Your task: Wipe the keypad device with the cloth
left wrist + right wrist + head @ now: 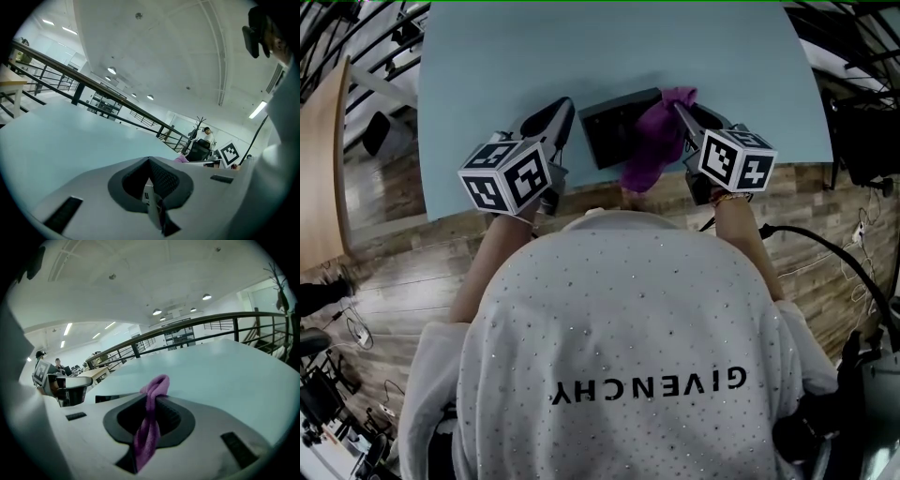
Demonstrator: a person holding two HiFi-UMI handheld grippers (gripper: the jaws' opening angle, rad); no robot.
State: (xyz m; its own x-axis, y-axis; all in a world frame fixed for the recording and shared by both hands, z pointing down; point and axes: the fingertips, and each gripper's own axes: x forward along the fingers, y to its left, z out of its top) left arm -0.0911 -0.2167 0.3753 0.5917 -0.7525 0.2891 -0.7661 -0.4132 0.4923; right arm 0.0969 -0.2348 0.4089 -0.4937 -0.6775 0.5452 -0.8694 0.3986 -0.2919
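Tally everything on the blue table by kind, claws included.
keypad device: 1
purple cloth: 1
claws: 2 (left claw, right claw)
Total: 4

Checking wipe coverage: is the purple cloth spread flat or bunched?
Bunched: the cloth is pinched into a narrow fold by the right gripper, draping over the keypad device.

White, seemingly studded, lettered top [619, 309]
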